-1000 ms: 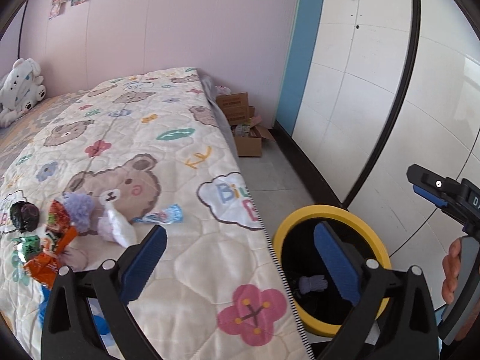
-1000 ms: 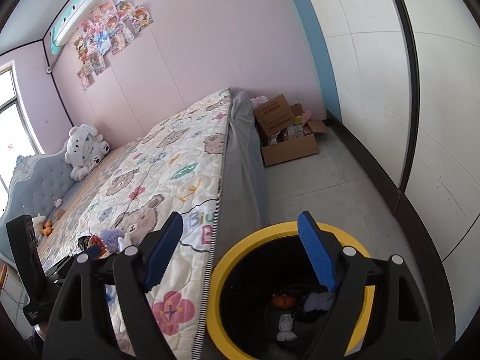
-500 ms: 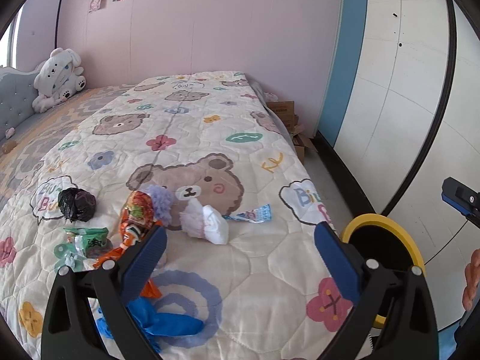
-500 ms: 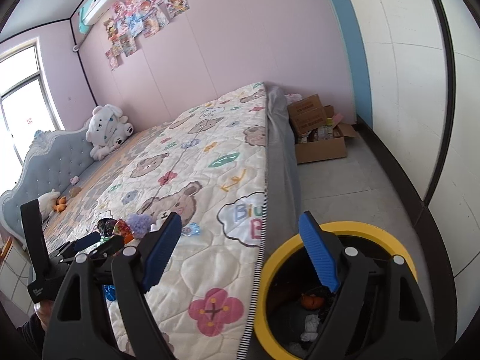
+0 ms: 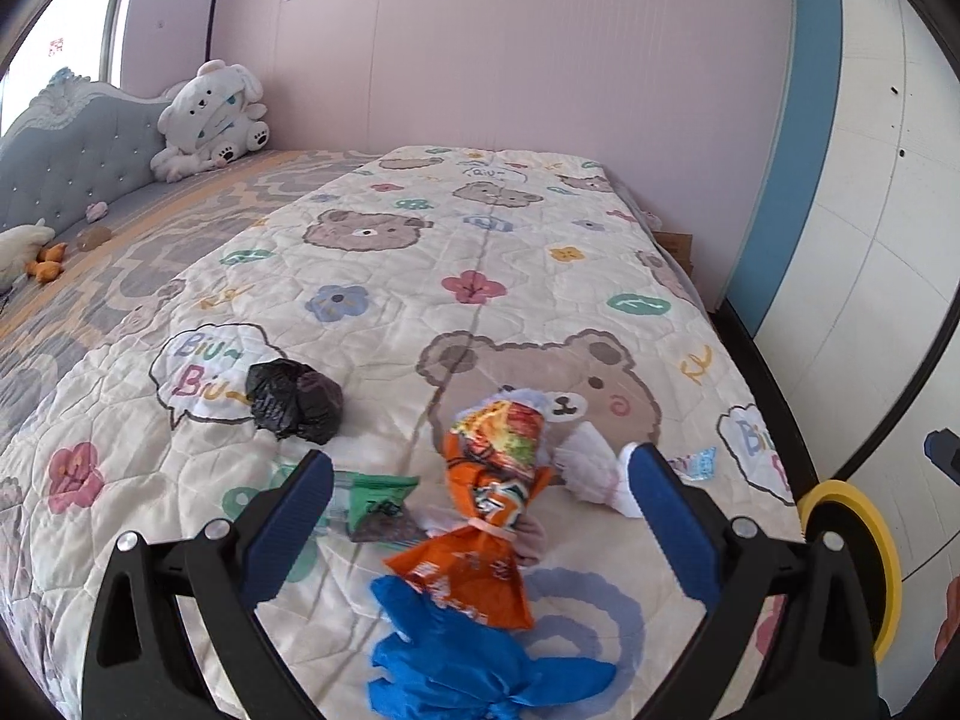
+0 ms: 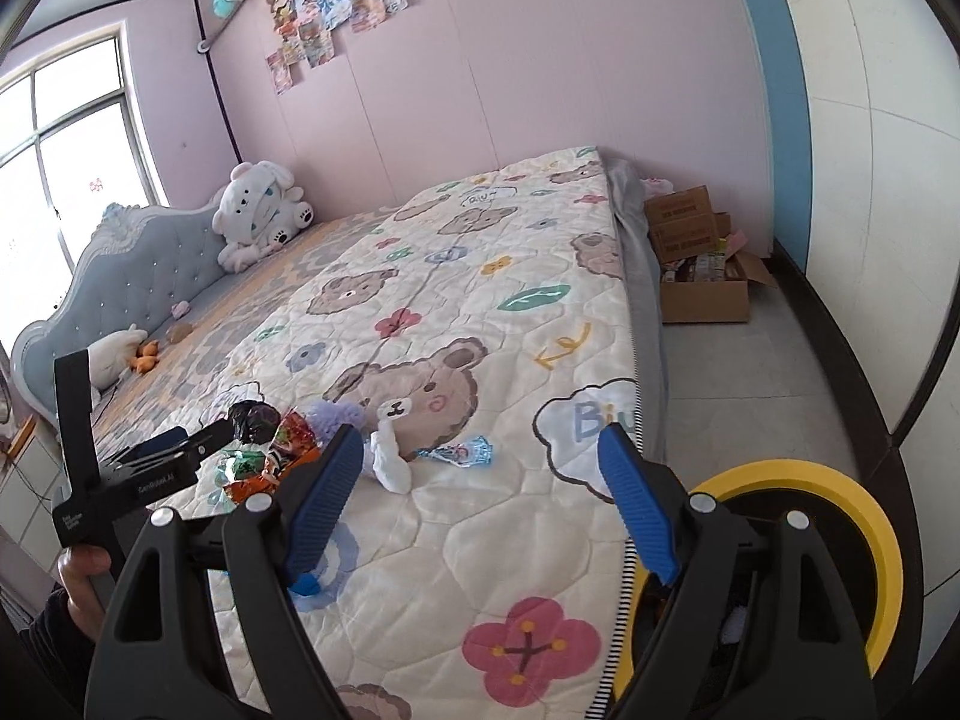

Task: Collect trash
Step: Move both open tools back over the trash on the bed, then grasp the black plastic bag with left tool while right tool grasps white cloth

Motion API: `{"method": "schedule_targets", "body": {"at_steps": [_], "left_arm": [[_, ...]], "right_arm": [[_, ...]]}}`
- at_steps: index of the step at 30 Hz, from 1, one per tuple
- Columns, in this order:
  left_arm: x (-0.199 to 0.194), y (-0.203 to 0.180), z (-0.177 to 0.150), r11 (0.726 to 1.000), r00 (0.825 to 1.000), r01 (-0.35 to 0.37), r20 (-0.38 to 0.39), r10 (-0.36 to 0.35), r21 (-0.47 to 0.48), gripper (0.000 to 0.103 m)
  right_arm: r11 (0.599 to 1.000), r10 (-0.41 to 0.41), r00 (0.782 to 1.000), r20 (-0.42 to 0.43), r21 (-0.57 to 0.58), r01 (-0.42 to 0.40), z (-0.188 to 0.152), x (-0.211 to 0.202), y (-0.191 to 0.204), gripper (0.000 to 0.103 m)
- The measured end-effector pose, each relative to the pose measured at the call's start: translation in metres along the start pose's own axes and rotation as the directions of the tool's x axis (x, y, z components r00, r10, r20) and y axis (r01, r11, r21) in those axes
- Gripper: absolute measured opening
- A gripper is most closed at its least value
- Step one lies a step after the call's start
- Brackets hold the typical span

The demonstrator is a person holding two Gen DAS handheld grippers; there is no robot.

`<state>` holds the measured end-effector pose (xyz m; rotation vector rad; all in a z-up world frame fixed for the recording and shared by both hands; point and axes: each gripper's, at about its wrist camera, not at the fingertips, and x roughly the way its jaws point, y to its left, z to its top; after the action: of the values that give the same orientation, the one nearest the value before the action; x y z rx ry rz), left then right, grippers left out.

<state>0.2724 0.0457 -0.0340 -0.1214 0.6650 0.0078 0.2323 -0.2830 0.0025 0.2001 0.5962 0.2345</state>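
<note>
Trash lies in a cluster on the bear quilt (image 5: pixel 480 276): an orange snack bag (image 5: pixel 486 510), a blue glove (image 5: pixel 480 666), a green wrapper (image 5: pixel 372 495), a black crumpled bag (image 5: pixel 294 399), white tissue (image 5: pixel 594 471) and a small blue wrapper (image 5: pixel 696 462). My left gripper (image 5: pixel 480 522) is open and empty, hovering just above the snack bag. My right gripper (image 6: pixel 480 504) is open and empty over the quilt's edge. The yellow-rimmed bin (image 6: pixel 840 516) stands on the floor beside the bed; it also shows in the left wrist view (image 5: pixel 864 552).
A white plush dog (image 6: pixel 258 210) sits by the grey headboard (image 6: pixel 120 264). Small toys lie near the pillows (image 5: pixel 48 258). A cardboard box (image 6: pixel 702 264) stands on the floor by the far wall. White wardrobe doors (image 6: pixel 888 180) run along the right.
My left gripper has swung left from over the bin to above the trash pile on the bed. My right gripper has turned left and up, away from the bin opening.
</note>
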Motion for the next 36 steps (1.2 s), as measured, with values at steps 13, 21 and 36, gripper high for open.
{"method": "schedule_targets", "body": {"at_steps": [13,21,36], "left_arm": [[0.036,0.078,0.009,0.990,0.992,-0.122,-0.031,0.120,-0.066,0.095],[0.070,0.113,0.011,0.978,0.982,-0.179,-0.079,0.172,-0.106,0.095],[0.137,0.148,0.020,0.961,0.962,-0.244,-0.159,0.223,-0.128,0.095]], "right_arm": [[0.992,0.045,0.994,-0.098,-0.111,-0.056,-0.005,0.078,0.056,0.078],[0.984,0.066,0.982,-0.175,-0.152,-0.093,-0.015,0.137,0.075,0.078],[0.977,0.031,0.964,-0.265,-0.195,-0.085,-0.029,0.221,0.085,0.078]]}}
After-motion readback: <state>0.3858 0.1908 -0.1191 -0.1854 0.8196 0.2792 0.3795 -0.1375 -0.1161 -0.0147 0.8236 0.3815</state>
